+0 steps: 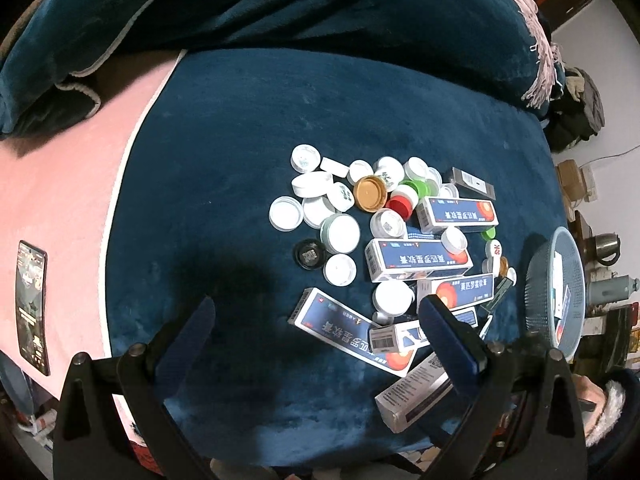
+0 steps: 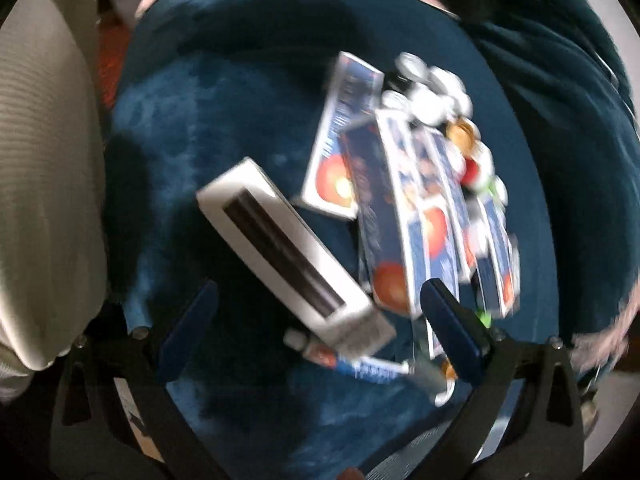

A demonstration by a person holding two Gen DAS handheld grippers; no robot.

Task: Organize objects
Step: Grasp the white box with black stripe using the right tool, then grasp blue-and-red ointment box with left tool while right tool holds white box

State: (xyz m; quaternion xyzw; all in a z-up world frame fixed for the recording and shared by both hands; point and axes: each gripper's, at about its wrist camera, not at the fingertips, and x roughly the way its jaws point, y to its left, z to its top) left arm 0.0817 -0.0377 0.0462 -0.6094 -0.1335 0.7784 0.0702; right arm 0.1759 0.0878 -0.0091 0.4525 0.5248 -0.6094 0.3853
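- The clutter sits on a dark blue plush cover (image 1: 224, 152), piled toward 3 o'clock in the left wrist view. From 9 to 12 o'clock the cover is bare, so there's plenty of room on that side.
- The cover's white-piped edge (image 1: 120, 184) curves down the 9 o'clock side, with a pink sheet (image 1: 68, 168) beyond it and a phone (image 1: 32, 304) lying flat out there.
- A heap of bottle caps (image 1: 340, 200), mostly white with a gold, red and green one mixed in, sits at the centre. The blue-and-white medicine boxes (image 1: 416, 260) are stacked just beside it toward 4 o'clock, some overlapping.
- A blue mesh basket (image 1: 544, 280) sits at 3 o'clock near the cover's edge, close to the boxes, with some cartons already in it.
- The left hand-held gripper (image 1: 316, 320) hovers low at 6 o'clock with its jaws spread wide, holding nothing. Its right finger (image 1: 448, 332) overlaps the nearest boxes.
- The right wrist view is blurry. The right hand-held gripper (image 2: 316, 308) is also spread apart and empty, above a white box with a dark stripe (image 2: 288, 248) that lies diagonally. A small tube (image 2: 352, 360) pokes out near it at 6 o'clock.
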